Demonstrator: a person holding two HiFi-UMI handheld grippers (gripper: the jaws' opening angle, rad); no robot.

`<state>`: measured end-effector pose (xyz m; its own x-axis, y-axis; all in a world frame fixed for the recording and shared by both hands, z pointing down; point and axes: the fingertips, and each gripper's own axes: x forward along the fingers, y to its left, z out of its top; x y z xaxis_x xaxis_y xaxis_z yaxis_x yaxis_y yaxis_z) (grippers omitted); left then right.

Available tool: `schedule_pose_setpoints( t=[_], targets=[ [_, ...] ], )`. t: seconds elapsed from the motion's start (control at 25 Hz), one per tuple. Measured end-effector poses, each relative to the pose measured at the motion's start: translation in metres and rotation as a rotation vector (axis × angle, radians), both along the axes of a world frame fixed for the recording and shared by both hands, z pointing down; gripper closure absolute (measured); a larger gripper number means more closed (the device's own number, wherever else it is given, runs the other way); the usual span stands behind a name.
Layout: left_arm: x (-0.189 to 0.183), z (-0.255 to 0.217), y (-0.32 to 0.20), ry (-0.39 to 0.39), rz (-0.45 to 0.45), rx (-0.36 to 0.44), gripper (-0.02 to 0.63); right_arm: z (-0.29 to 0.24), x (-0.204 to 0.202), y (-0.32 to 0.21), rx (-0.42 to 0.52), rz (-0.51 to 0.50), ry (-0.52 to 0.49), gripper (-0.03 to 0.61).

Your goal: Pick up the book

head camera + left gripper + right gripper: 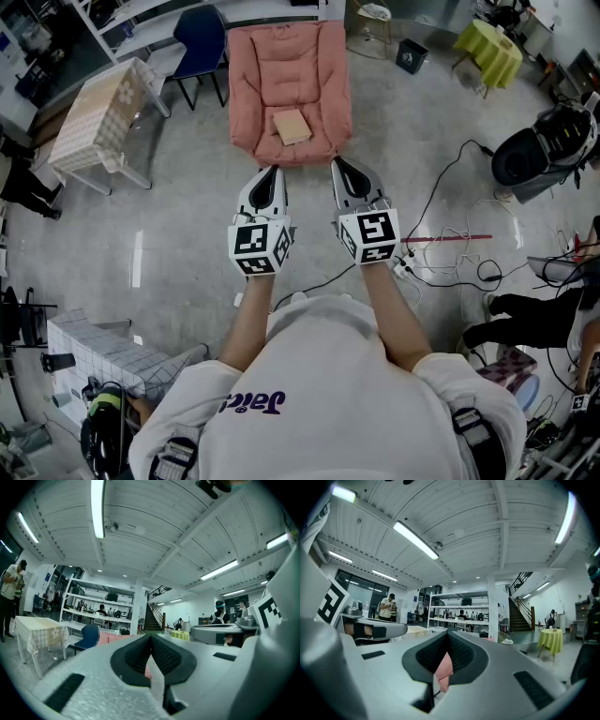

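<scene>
A tan book (292, 126) lies flat on the seat of a pink cushioned armchair (253, 84) in the head view. My left gripper (273, 171) and right gripper (337, 163) are held level side by side, just short of the chair's front edge, tips pointing at it. Both are shut with nothing between the jaws. In the left gripper view the left gripper (151, 641) has its black pads meeting, and the pink armchair (108, 638) shows beyond. The right gripper (448, 639) is closed too, with the pink armchair (444, 667) showing through the slit. The book is hidden in both gripper views.
A table with a checked cloth (94, 117) and a blue chair (201, 37) stand left of the armchair. Cables (450, 253) trail over the floor at the right, near a black appliance (539, 155). A yellow-green covered table (489, 47) stands at the back right.
</scene>
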<state>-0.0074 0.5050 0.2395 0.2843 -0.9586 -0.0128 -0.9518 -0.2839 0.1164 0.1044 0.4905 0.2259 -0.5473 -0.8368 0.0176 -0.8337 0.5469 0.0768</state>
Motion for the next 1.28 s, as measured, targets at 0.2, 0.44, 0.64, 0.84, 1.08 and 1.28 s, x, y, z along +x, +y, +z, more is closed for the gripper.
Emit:
schedule_pose_setpoints(
  t=[0.2,0.44,0.64,0.84,1.08,1.28],
  targets=[
    [-0.023,0.009,-0.007,0.014,0.005,-0.011,0.598,0.011,-0.025,-0.002,-0.007,0.003,0.001,0.566],
    [-0.037,0.025,-0.002,0.105,0.022,-0.033,0.598,0.054,-0.044,0.005,-0.095,-0.005,0.02,0.566],
    [-0.06,0.05,-0.016,0.019,0.006,-0.058,0.598,0.066,-0.064,-0.007,-0.116,-0.003,0.012,0.565],
    [-0.07,0.067,-0.034,0.028,0.006,-0.089,0.598,0.075,-0.07,-0.031,-0.132,-0.003,-0.007,0.565],
    [-0.064,0.065,-0.089,0.029,0.028,-0.034,0.598,0.083,-0.076,-0.093,-0.147,-0.021,-0.046,0.565],
    [-0.062,0.053,-0.161,0.019,0.029,-0.016,0.598,0.074,-0.074,-0.174,-0.14,-0.032,-0.092,0.565]
  ],
)
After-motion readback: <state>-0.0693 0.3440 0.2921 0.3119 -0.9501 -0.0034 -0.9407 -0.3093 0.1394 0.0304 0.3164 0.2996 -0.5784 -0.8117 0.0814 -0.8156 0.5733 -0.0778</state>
